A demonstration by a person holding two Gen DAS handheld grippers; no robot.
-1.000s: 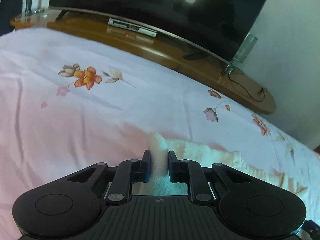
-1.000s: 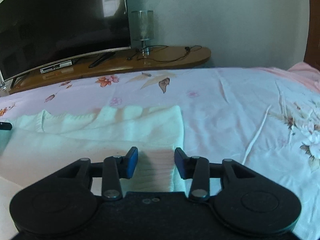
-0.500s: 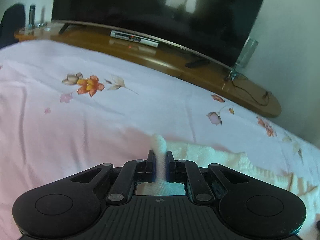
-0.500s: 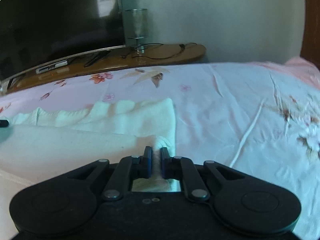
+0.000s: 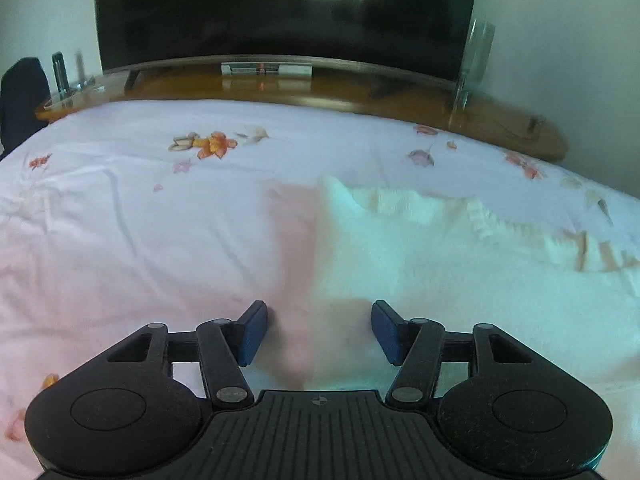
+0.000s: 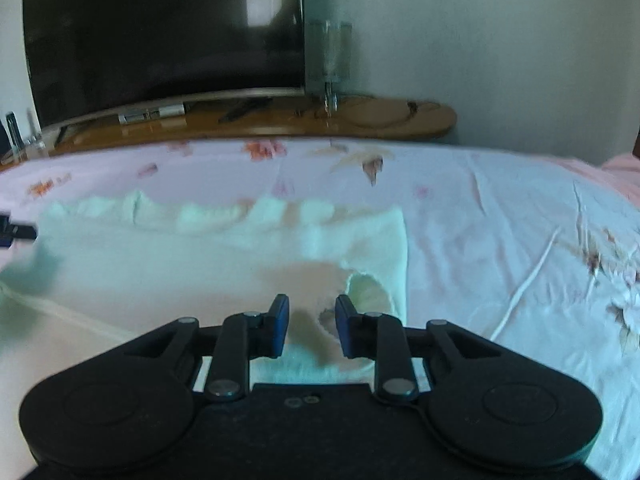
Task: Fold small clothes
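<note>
A small white knitted garment (image 5: 440, 260) lies flat on the flowered bedsheet (image 5: 140, 220), its ruffled hem on the far side. My left gripper (image 5: 319, 332) hovers over the garment's left edge. Its jaws are opening wide and the edge lies loose between them, untouched by the pads. In the right wrist view the garment (image 6: 180, 260) fills the left half. My right gripper (image 6: 313, 326) sits at its right corner with jaws opening. A raised pucker of cloth (image 6: 368, 292) stands just beyond the right pad, and no pad presses on it. The left gripper's fingertip (image 6: 16, 232) shows at the far left.
A dark television (image 5: 280, 8) stands on a curved wooden stand (image 5: 360, 96) beyond the bed's far edge, with a glass lamp (image 6: 328, 60) at its right end. The flowered sheet (image 6: 520, 240) lies creased to the right, and a pink cloth (image 6: 620, 172) sits at the far right.
Both grippers pinched folds of the garment half a second ago and have since let go. The left gripper swung sideways and levelled out; its cloth edge now lies flat.
</note>
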